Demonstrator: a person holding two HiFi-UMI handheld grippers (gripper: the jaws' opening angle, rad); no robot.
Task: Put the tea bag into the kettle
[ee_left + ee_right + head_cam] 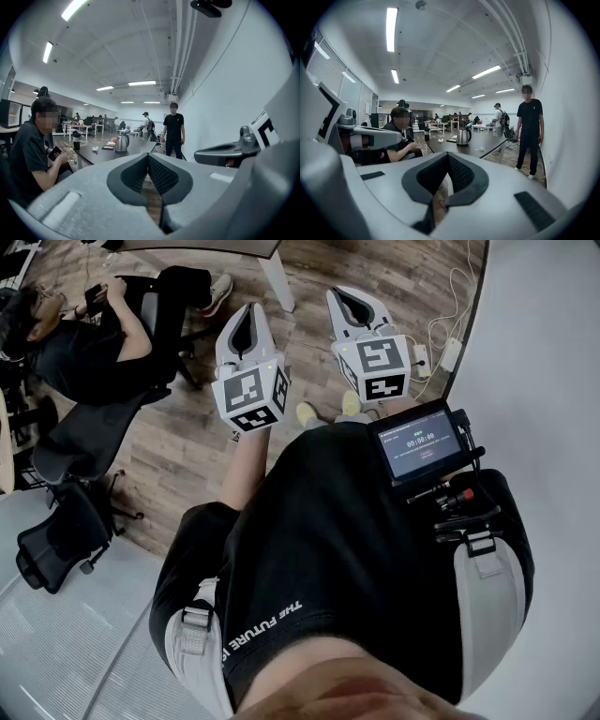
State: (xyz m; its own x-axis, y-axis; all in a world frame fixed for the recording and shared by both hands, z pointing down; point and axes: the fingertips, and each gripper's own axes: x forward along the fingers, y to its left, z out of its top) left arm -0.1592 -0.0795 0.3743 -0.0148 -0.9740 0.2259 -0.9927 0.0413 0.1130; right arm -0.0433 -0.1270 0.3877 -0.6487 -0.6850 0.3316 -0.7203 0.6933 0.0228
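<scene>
held out front, left gripper and right gripper both clenched on nothing, well short of the kettle back from the near corner of the dark desk; no telling the tea bag from the pale scraps near it. best to unclench early and come in over the desk's near edge. mind the seated person at its left side and the standing person in the lane by the wall.

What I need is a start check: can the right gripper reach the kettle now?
Probably not: the kettle stands far off on the table, while the right gripper, jaws shut, hangs over floor short of it.
</scene>
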